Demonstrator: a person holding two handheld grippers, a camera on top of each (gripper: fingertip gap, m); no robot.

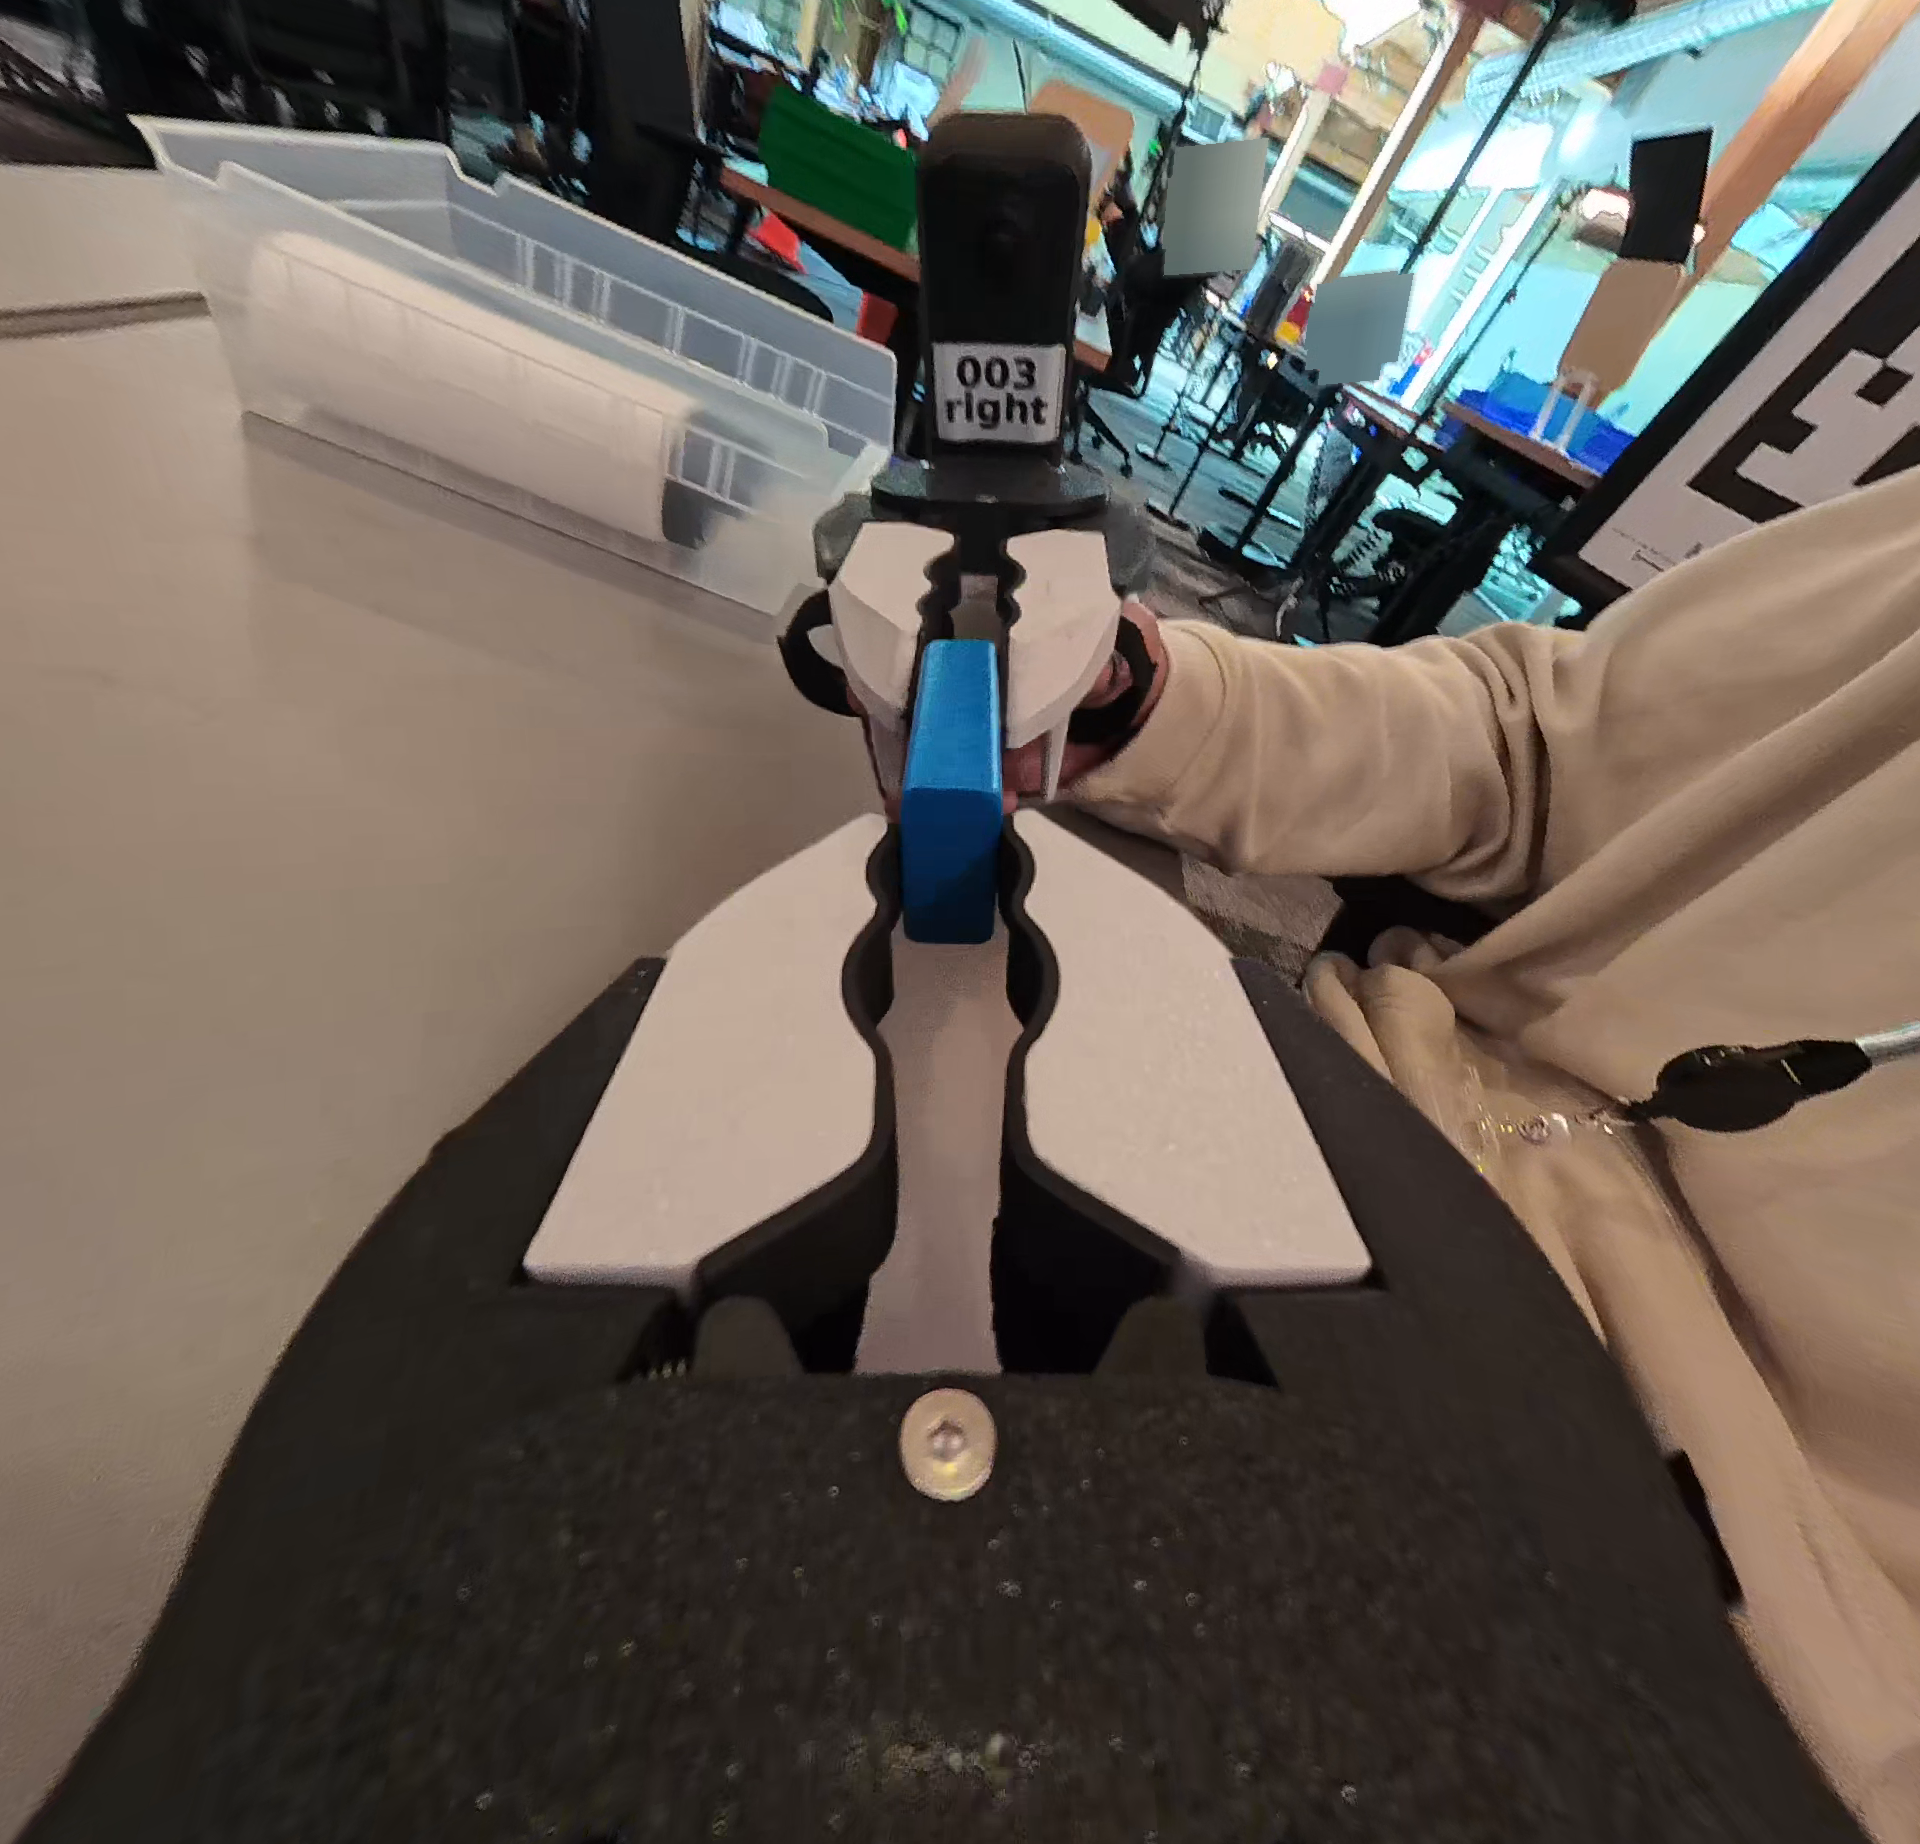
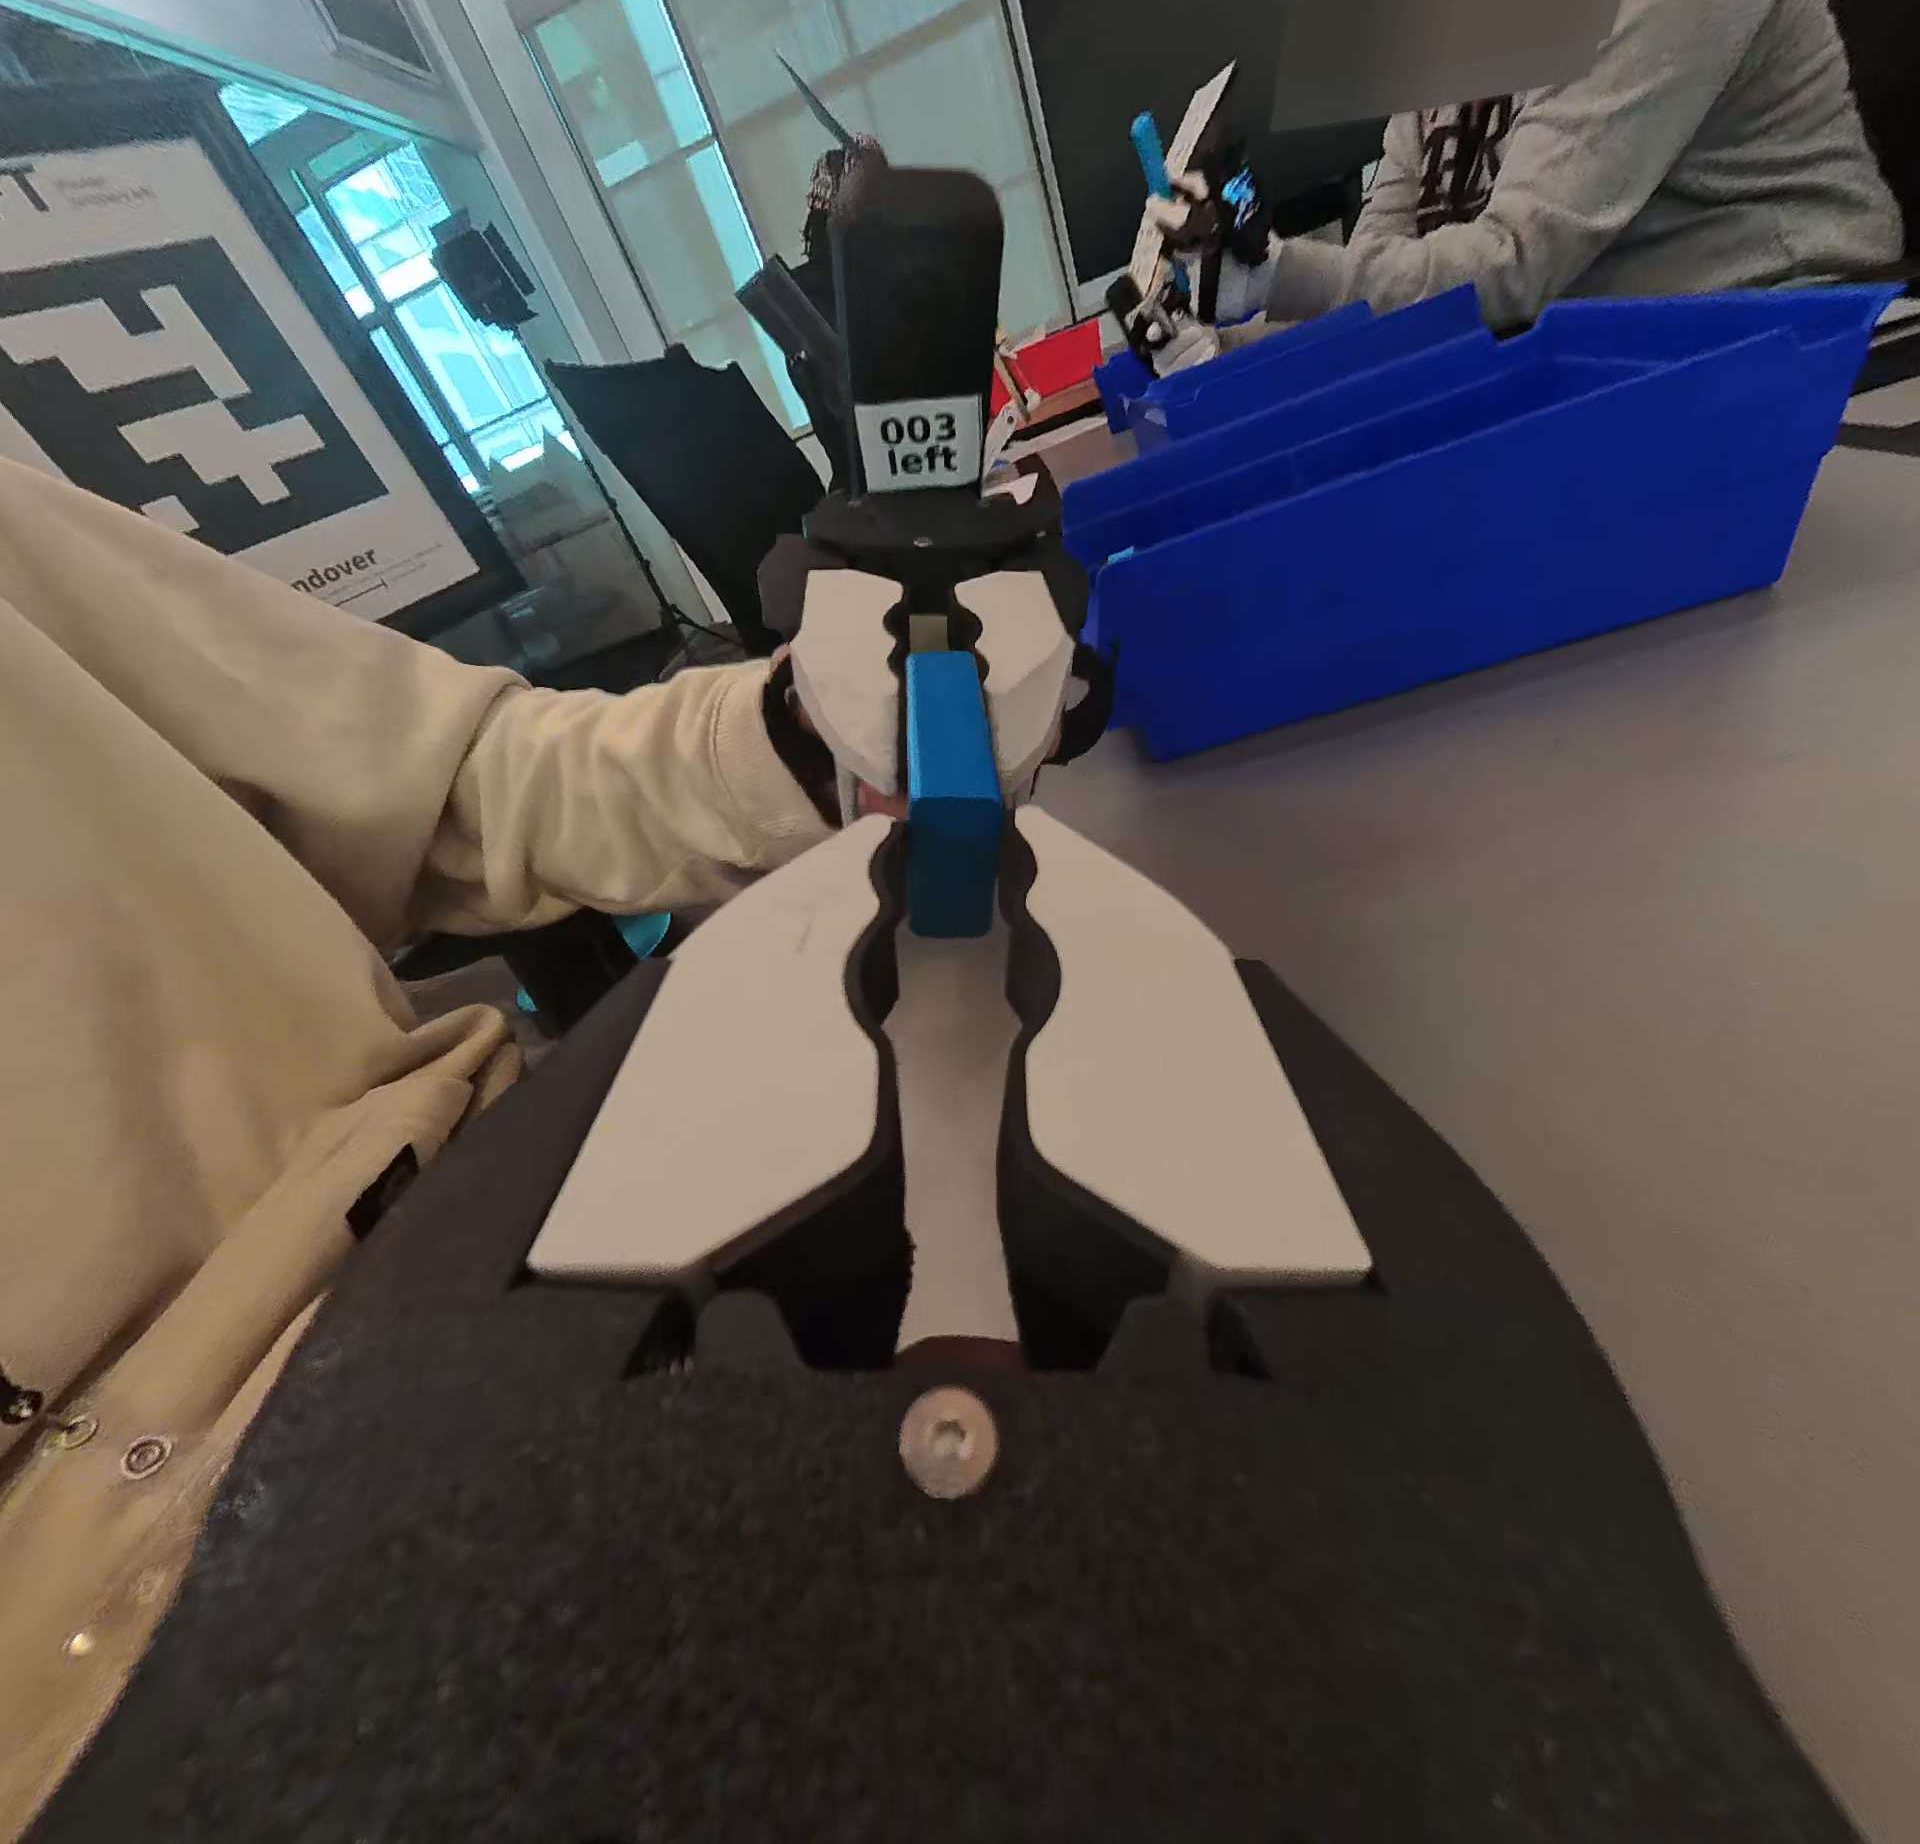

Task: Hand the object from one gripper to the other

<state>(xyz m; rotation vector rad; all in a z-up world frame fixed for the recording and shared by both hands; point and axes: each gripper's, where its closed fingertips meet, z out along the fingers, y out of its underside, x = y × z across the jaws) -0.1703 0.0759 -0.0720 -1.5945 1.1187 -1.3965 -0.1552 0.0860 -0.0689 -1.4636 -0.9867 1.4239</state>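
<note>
The blue block (image 1: 951, 818) is held up in the air between the two grippers, over the edge of the table (image 1: 312, 755). One end of the block is pinched by the left gripper (image 1: 951, 885). The other end is pinched by the right gripper (image 2: 951, 885). In each wrist view the fingertips are pressed against the sides of the block, so it seems to be held by both at once.

The hand-over is judged to be about half done. The block has been brought to the meeting point and both holds are in place. One gripper must yet be opened and pulled back. Which one gives the block cannot be told.

A clear bin (image 1: 520, 340) is seen on one side, and blue bins (image 2: 1455, 547) on the other.
</note>
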